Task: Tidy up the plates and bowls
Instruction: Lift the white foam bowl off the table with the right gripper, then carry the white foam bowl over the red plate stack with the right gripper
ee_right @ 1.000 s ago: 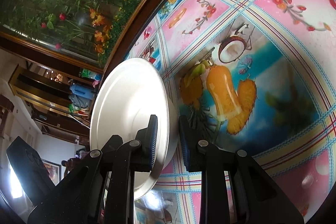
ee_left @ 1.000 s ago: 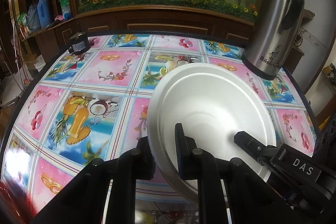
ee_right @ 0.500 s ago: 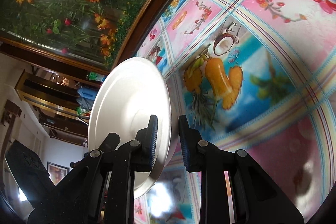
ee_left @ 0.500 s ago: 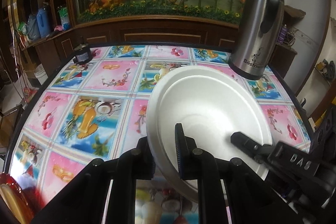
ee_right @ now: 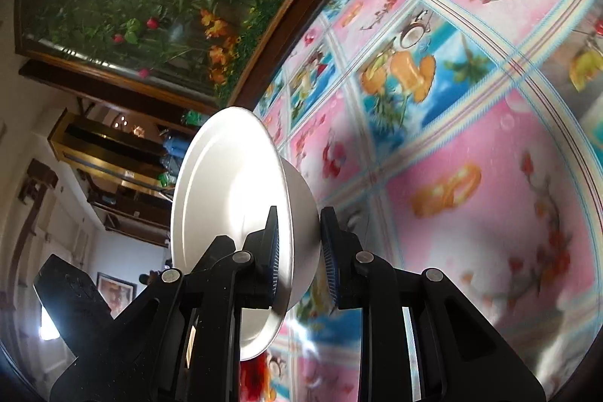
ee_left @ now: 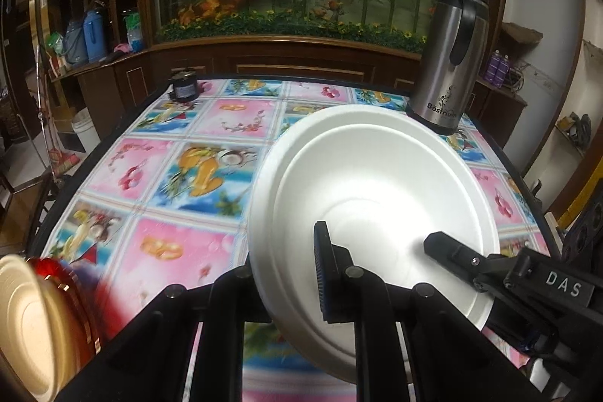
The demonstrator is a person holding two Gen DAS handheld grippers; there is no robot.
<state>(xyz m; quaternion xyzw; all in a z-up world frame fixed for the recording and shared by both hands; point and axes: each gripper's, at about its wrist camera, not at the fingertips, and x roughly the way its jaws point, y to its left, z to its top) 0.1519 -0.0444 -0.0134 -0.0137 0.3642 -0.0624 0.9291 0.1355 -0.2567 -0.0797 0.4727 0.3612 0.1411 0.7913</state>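
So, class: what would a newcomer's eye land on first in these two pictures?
The white bowl in the middle, clamped at its rim by both the left gripper and the right gripper. Next, the bright fruit-patterned tablecloth under it, then the steel flask standing at the table's far right.

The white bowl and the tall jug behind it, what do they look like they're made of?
White bowl: looks like foam or moulded pulp, a disposable kind; matte, thin pressed rim, no glaze shine. Plastic can't be ruled out.
Tall jug: brushed stainless steel body with streaky reflections; black handle, lid and base that look like plastic.
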